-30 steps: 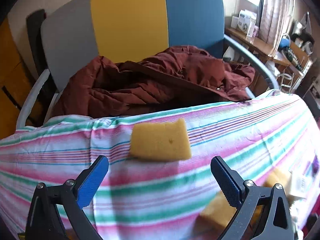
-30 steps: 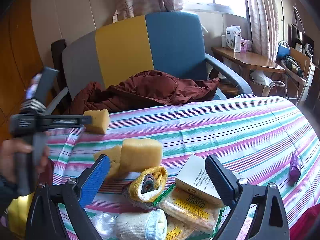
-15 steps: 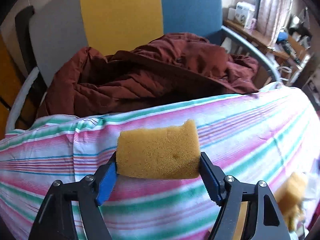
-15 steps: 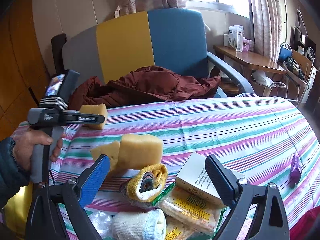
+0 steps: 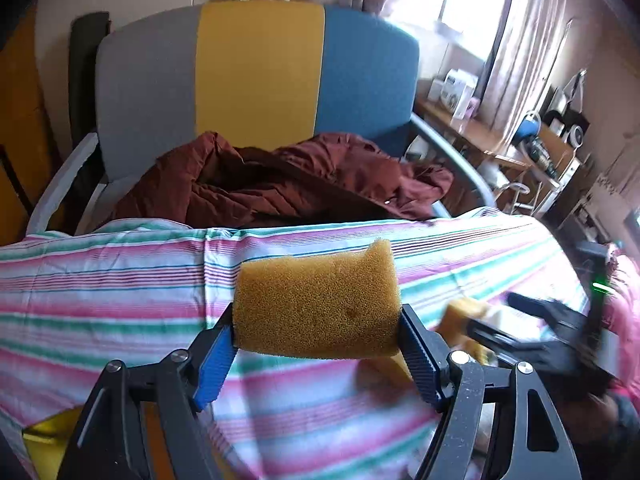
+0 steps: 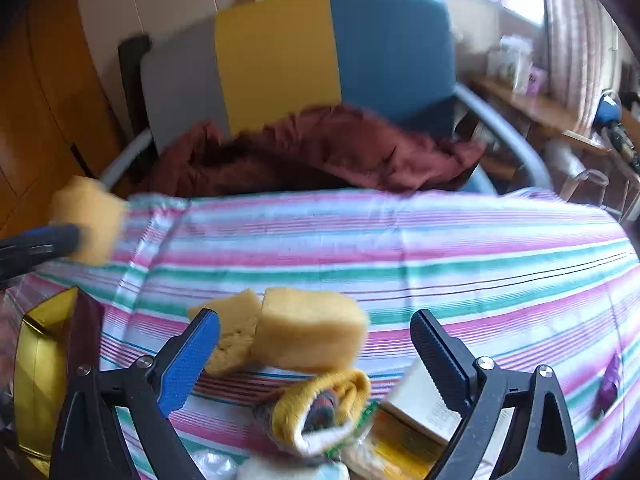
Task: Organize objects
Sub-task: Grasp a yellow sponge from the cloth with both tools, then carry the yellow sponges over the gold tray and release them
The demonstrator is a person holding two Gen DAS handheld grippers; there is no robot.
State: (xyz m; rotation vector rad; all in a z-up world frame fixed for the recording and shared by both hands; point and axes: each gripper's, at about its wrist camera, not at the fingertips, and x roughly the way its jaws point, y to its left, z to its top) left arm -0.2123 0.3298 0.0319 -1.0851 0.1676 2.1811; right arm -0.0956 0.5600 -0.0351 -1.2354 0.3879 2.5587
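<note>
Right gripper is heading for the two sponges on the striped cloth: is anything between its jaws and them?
Nothing visible blocks it. The right gripper hangs open just in front of the two sponges, with only striped cloth around them. The rolled yellow sock lies below the jaws, nearer the camera, so a low approach might brush it.

Bare striped cloth (image 6: 440, 248) beyond sponges (image 6: 312, 332)

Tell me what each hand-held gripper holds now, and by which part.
The left hand-held gripper clamps a yellow sponge by its two short ends. The right hand-held gripper holds nothing.
</note>
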